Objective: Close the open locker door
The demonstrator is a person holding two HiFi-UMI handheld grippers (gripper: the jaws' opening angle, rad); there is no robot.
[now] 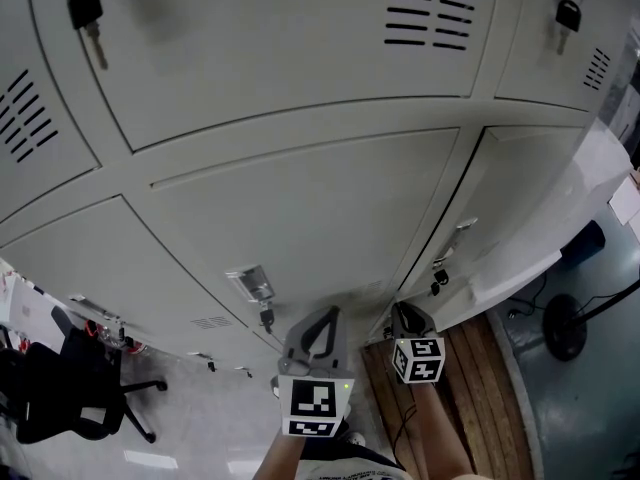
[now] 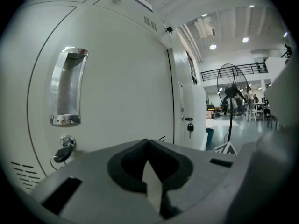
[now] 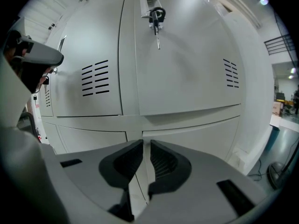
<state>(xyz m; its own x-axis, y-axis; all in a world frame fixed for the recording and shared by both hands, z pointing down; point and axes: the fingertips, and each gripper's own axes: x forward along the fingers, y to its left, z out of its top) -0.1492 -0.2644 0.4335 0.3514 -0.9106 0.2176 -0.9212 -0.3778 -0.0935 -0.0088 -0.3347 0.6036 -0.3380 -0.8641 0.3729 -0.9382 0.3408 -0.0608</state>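
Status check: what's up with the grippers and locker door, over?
Left gripper shut, right gripper slightly apart, both empty. Pale grey metal locker doors: none plainly open. Nothing blocking.

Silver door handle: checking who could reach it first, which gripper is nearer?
Left. The left gripper sits just below-right of the handle; the right gripper is farther right, by the door seam.

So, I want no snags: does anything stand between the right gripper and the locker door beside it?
Nothing visible does. The right gripper sits close by the edge of the locker door, near its hanging key, with no object between them.
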